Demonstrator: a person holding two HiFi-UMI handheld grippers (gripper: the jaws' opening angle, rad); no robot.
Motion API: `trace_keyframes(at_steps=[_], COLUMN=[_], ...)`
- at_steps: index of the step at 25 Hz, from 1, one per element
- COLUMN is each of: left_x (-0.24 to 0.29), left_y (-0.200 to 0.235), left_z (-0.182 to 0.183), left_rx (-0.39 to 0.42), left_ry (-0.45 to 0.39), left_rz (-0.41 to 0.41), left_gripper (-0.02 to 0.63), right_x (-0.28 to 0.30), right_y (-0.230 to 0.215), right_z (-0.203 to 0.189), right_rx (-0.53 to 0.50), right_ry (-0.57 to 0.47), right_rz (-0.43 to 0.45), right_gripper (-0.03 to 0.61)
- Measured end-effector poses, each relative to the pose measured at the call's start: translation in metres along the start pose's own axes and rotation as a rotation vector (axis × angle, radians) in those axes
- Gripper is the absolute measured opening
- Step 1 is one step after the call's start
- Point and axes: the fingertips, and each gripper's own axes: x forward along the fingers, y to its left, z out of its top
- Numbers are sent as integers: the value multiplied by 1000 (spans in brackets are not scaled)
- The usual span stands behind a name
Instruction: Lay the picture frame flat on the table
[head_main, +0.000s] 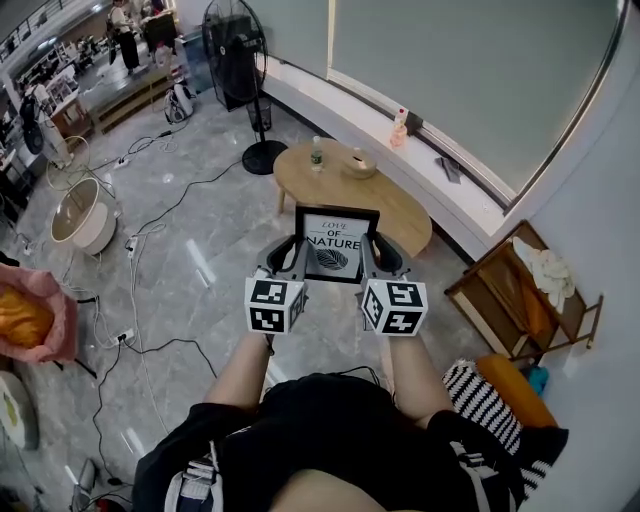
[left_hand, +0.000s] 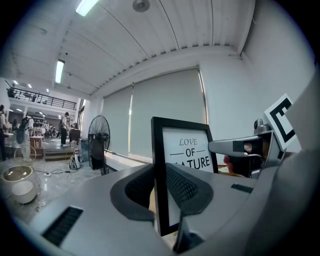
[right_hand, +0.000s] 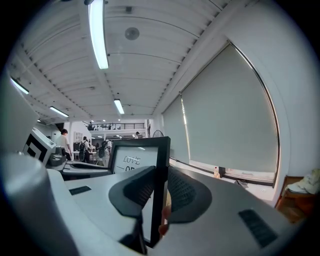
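Note:
A black picture frame (head_main: 335, 245) with a white print reading "LOVE OF NATURE" is held upright in the air, over the near edge of the oval wooden table (head_main: 395, 208). My left gripper (head_main: 297, 260) is shut on the frame's left edge and my right gripper (head_main: 368, 260) on its right edge. In the left gripper view the frame's (left_hand: 187, 150) black edge stands clamped between the two dark pads of the left gripper (left_hand: 161, 187). The right gripper view shows the frame's (right_hand: 134, 161) other edge pinched the same way by the right gripper (right_hand: 157, 192).
On the table's far part stand a small bottle (head_main: 316, 153) and a bowl (head_main: 360, 162). A standing fan (head_main: 237, 55) is behind the table. A wooden rack (head_main: 520, 290) stands at the right by the wall. Cables (head_main: 140, 300) and a round white appliance (head_main: 85, 215) lie on the floor at the left.

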Motion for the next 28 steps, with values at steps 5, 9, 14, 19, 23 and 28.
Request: trace_keyframes(at_steps=[5, 9, 14, 19, 23, 28], left_x=[-11, -28, -38, -31, -14, 35], left_y=[19, 41, 61, 71, 83, 94], left_z=[-2, -11, -20, -21, -24, -26], left_rx=[16, 12, 10, 0, 6, 2], left_ry=[-2, -10, -9, -12, -8, 10], left_rz=[3, -12, -26, -33, -27, -23], left_gripper=[86, 86, 86, 86, 86, 86], right_x=[5, 9, 14, 27, 49, 93], right_y=[21, 49, 71, 73, 69, 41], right_z=[-2, -10, -19, -18, -23, -26], right_rx=[2, -2, -2, -7, -5, 5], right_ry=[-6, -6, 2, 5, 8, 12], right_rz=[-1, -17, -36, -40, -34, -29], right_gripper=[94, 94, 94, 94, 92, 92])
